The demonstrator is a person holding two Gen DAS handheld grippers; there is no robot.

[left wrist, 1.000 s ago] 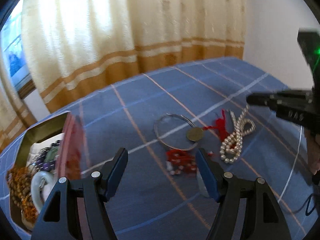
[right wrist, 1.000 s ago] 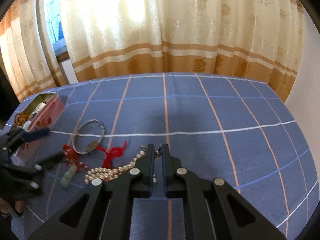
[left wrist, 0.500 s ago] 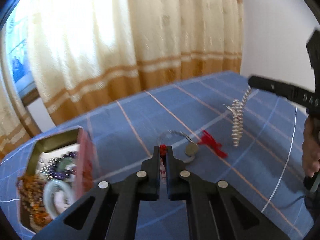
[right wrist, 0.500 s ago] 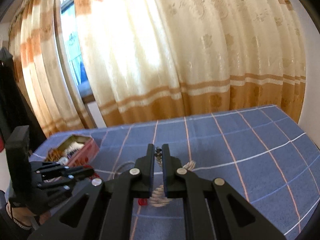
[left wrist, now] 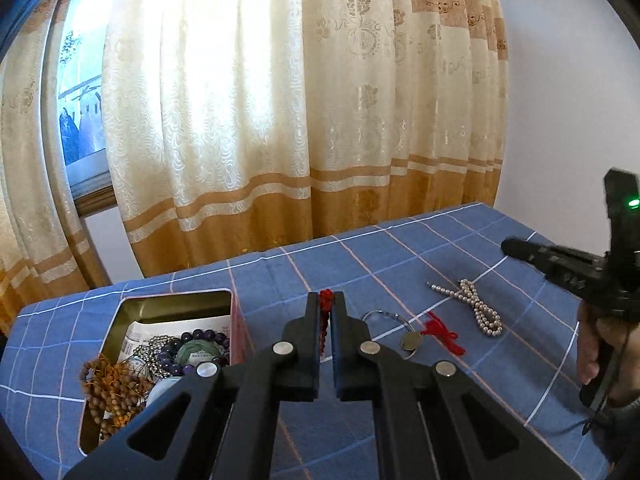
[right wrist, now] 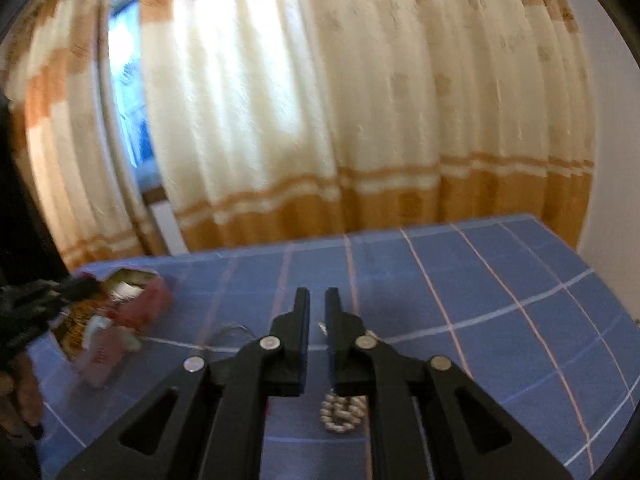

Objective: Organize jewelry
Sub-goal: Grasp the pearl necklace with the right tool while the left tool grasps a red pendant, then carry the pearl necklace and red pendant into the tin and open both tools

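Note:
My left gripper [left wrist: 326, 305] is shut on a red beaded string [left wrist: 327, 295], held in the air just right of the open tin [left wrist: 176, 307]. The tin holds several bead strings and a pale bangle. In the right wrist view my right gripper [right wrist: 317, 297] has its jaws opening, with a narrow gap and nothing between them. The pearl necklace [right wrist: 343, 409] lies on the blue checked cloth below it. In the left wrist view the pearl necklace [left wrist: 478, 306] lies loose on the cloth under the right gripper [left wrist: 514, 247], which a hand holds.
A thin silver ring [left wrist: 380, 317] with a round pendant and a red tassel [left wrist: 440, 330] lies between the tin and the pearls. Curtains hang behind the table's far edge. The tin [right wrist: 150, 300] and left gripper [right wrist: 44, 296] show blurred at left.
The left gripper closed on the red beaded string and lifted it toward the tin. The right gripper raised the pearl necklace, then parted its jaws, and the pearls now lie on the cloth.

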